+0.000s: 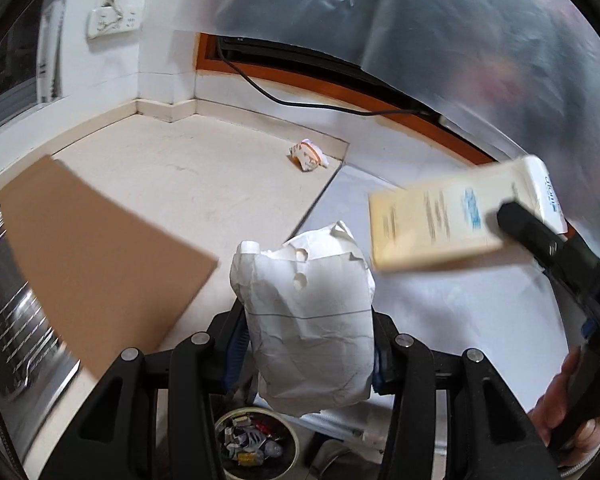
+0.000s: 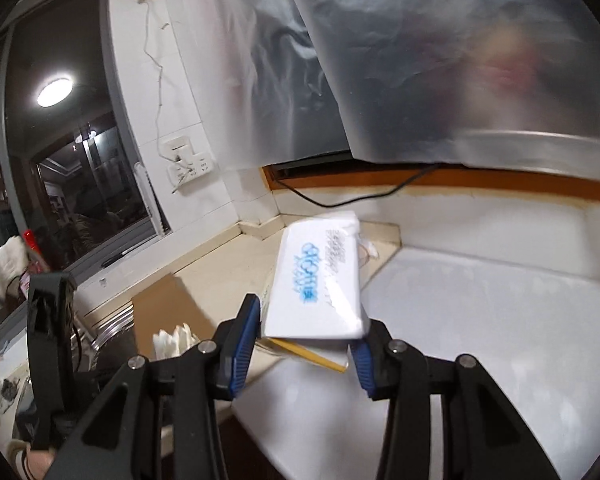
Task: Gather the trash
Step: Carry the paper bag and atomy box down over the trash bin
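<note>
Left claw [image 1: 306,344] sat low in its frame, blue pads closed on a crumpled white paper bag [image 1: 308,320], creased, dented and punched with round holes, held above the counter. Right claw [image 2: 306,340] was clamped partway shut on a flat box [image 2: 320,276], white on top with smeared blue print and a cream-yellow underside, tilted up toward frame centre. Both claws pointed downward across a pale stone counter [image 1: 172,176]

From the left view the box [image 1: 452,216] showed at right as a blurred cream slab, pinched by a black finger [image 1: 540,236], with the person's hand [image 1: 568,408] on the handle at lower right. Only that view showed a small wrapper [image 1: 309,155] left lying on the counter near the wall, a smooth brown cardboard sheet [image 1: 100,264] at left, and a round bin [image 1: 256,440] of scraps at bottom centre

Only the right view showed a dark window [image 2: 72,160] at left. Wrinkled translucent plastic sheeting [image 2: 420,60] hung across the top of both frames
</note>
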A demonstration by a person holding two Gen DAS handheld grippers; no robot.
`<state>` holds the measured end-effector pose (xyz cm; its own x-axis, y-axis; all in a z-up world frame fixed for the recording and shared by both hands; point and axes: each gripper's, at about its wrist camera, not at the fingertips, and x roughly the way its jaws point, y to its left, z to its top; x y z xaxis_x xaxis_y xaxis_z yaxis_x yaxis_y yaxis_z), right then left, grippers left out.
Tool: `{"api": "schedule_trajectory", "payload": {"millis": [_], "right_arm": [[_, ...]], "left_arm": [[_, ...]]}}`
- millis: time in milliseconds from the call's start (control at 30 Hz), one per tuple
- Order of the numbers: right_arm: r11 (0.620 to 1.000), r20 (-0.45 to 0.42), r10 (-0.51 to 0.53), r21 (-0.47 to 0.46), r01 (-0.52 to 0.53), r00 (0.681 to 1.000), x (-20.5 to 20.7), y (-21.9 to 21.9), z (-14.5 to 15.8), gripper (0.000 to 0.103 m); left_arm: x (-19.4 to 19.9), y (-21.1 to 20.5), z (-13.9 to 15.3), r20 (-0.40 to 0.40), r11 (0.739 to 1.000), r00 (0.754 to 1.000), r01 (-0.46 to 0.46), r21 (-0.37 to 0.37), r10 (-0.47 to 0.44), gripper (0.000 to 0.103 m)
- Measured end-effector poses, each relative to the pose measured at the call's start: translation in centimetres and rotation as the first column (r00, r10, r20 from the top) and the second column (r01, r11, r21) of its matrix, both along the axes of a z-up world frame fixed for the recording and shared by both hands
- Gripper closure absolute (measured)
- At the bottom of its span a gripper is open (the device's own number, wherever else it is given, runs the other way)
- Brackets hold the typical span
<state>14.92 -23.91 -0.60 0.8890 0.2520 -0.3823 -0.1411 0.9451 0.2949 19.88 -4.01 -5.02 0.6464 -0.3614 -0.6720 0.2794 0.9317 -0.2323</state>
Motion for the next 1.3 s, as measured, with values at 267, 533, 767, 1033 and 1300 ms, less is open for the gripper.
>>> {"api": "schedule_trajectory", "payload": {"millis": [267, 533, 767, 1033, 1300], "right_arm": [[0.986, -0.087, 0.127, -0.093, -0.135, 0.988, -8.0, 4.1, -4.4, 0.062], [0.941, -0.252, 0.197, -0.222, -0.255, 0.947, -9.6, 7.5, -11.1, 0.062], [0.913, -0.455, 0.209, -0.225, -0.339, 0.865, -8.0, 9.2, -21.9, 0.061], [0.912, -0.631, 0.157, -0.203, -0.357, 0.759, -4.6, 9.8, -33.2, 0.061], [0.933, -0.711, 0.11, -0.166, -0.318, 0.695, -2.0, 9.4, -39.1, 0.061]], "left_arm": [[-7.0, 2.2, -4.0, -0.019, 1.0, 1.0, -0.005, 0.023, 0.005, 0.057], [-10.0, 3.3, -13.2, -0.179, 0.999, 0.984, 0.021, 0.033, -0.015, 0.057], [-9.8, 3.6, -24.2, -0.353, 0.996, 0.935, 0.066, 0.06, -0.041, 0.057], [-7.5, 3.3, -34.1, -0.454, 0.988, 0.887, 0.131, 0.077, -0.082, 0.056], [-4.6, 3.7, -38.7, -0.477, 0.994, 0.877, 0.097, 0.058, -0.058, 0.055]]}}
